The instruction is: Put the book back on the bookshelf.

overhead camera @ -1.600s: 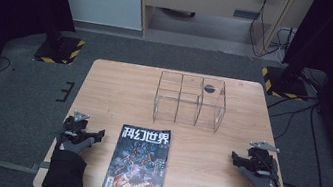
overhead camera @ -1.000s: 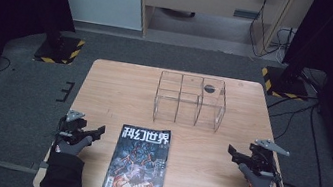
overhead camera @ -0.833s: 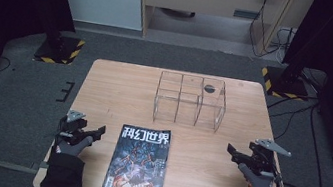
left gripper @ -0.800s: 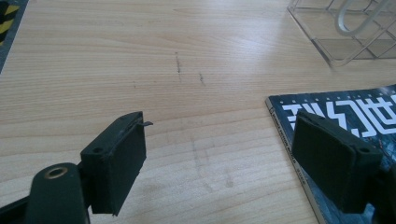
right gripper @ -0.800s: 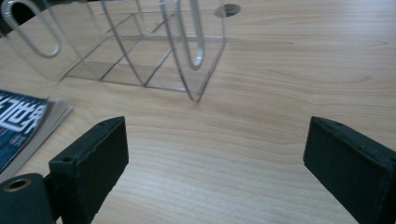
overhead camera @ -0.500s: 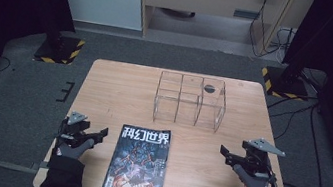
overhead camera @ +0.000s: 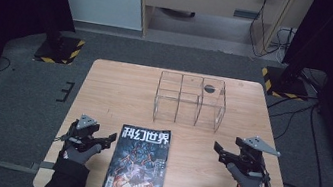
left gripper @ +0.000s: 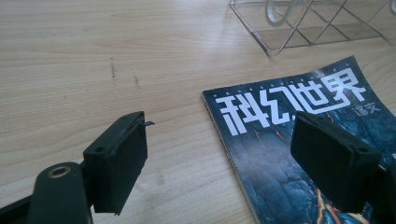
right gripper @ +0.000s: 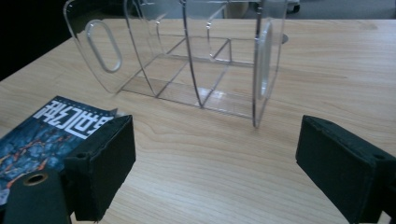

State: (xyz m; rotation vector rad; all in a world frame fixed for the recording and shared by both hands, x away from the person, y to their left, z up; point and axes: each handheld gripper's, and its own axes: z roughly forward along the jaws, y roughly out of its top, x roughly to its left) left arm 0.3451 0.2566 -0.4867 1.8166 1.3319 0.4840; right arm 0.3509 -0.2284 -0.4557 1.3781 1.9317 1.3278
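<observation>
A dark magazine [overhead camera: 138,165] with white Chinese title letters lies flat near the table's front edge; its cover also fills the right of the left gripper view [left gripper: 299,135] and the left edge of the right gripper view [right gripper: 42,130]. A clear acrylic divided rack [overhead camera: 189,100] stands mid-table, close ahead in the right gripper view [right gripper: 187,60]. My left gripper [overhead camera: 109,140] is open just left of the magazine, jaws wide [left gripper: 219,163] with nothing between them. My right gripper [overhead camera: 217,149] is open at the right, empty [right gripper: 215,163], pointing toward the rack.
The wooden table [overhead camera: 118,96] has bare surface left of the rack and between rack and magazine. A small dark round mark [overhead camera: 209,87] shows behind the rack. Dark floor, cables and yellow-black striped stand bases [overhead camera: 60,49] surround the table.
My right gripper has moved left and a little forward, toward the rack. My left gripper has crept slightly right toward the magazine. Both stay open; the magazine and rack have not moved.
</observation>
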